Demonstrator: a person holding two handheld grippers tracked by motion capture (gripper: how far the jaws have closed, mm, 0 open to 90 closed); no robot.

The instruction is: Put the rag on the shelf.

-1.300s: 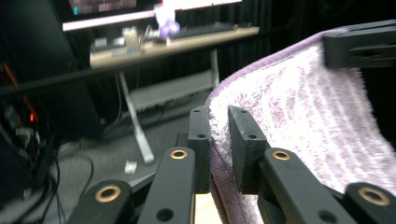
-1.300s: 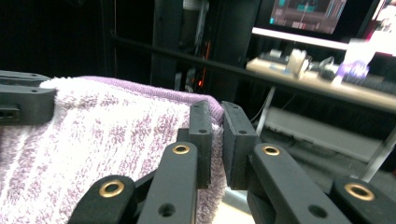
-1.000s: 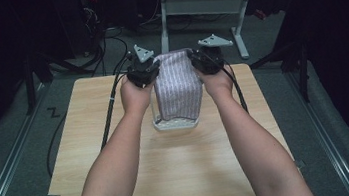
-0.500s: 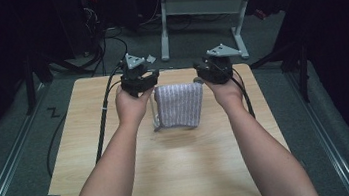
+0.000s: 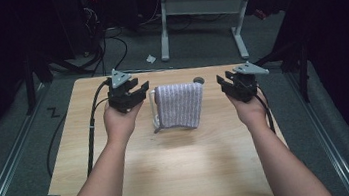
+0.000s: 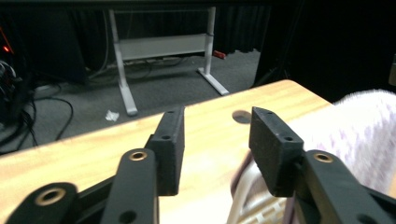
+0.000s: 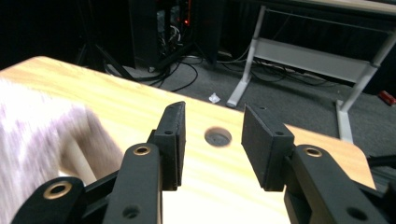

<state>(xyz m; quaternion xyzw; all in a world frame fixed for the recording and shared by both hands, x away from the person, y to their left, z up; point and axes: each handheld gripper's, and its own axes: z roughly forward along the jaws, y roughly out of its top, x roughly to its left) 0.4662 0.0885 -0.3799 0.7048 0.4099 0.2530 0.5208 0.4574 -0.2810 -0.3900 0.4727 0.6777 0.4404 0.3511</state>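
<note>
A white cloth with purple stripes (image 5: 179, 105) lies folded over a white plastic frame (image 5: 154, 111) at the back middle of the table. My left gripper (image 5: 137, 91) hovers just left of it, open, with nothing between its pads. My right gripper (image 5: 223, 83) hovers a little to its right, also open and holding nothing. Both pairs of jaws opened wide and have just been closing a little. In the left gripper view the cloth (image 6: 369, 126) and frame (image 6: 243, 196) sit to the right of the gripper (image 6: 217, 126). In the right gripper view the blurred cloth (image 7: 32, 135) is left of the gripper (image 7: 212, 123).
The wooden table (image 5: 181, 167) has a round cable hole (image 5: 198, 80) just behind the cloth. Cables trail off its left and right sides. Beyond the far edge stand a white desk frame (image 5: 202, 9) and loose cables on grey carpet.
Both grippers have let go of the cloth's top corners and moved apart, left going left and right going right. The cloth has dropped onto the frame.
</note>
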